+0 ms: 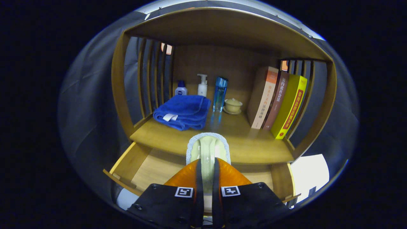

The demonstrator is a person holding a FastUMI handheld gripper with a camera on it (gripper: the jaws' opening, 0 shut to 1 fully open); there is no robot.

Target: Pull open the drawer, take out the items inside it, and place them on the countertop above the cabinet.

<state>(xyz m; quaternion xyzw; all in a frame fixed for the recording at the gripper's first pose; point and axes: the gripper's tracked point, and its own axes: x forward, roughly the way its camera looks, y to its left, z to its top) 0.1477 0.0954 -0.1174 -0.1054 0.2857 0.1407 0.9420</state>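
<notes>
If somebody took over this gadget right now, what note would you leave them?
Gripper: fingers shut on a pale green brush with a whitish edge, held up above the open drawer.
Countertop: blue towel, three bottles, a lidded cup and three books are there already.
Done: drawer pulled open, brush lifted out.
Left: set the brush on the countertop's bare front part, then check the drawer, whose middle is hidden behind the fingers.

Gripper camera faces the cabinet (222, 79) closely — above its open drawer (152, 168).
</notes>
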